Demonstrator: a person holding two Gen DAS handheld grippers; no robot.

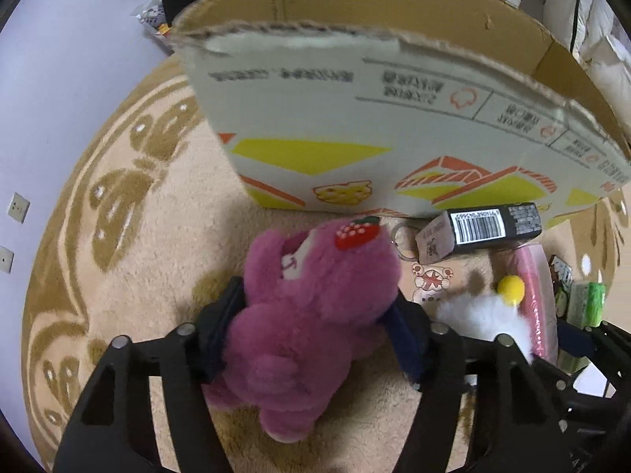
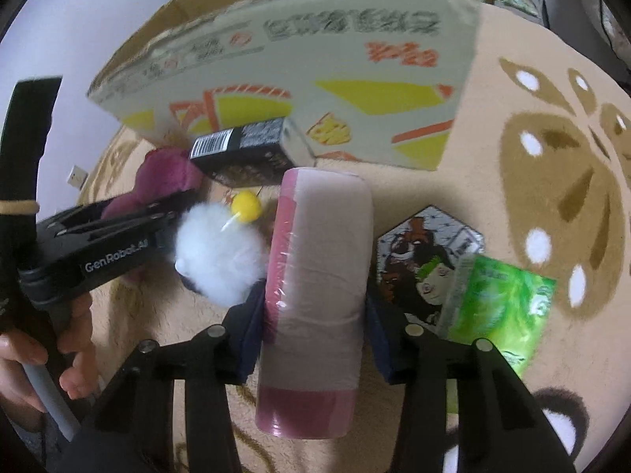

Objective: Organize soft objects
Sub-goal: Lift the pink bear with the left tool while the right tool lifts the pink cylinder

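Purple plush bear (image 1: 315, 315) clamped in left hand-held gripper (image 1: 321, 331), pink roll (image 2: 315, 295) in right hand-held gripper (image 2: 313, 335).

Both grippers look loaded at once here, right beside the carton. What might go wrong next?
1. The left gripper grips the pink plush bear at its soft middle; it may sag or slip.
2. The right gripper clamps the film-wrapped pink roll; the film looks slippery.
3. The white pompom sits against the roll and could be dragged along.
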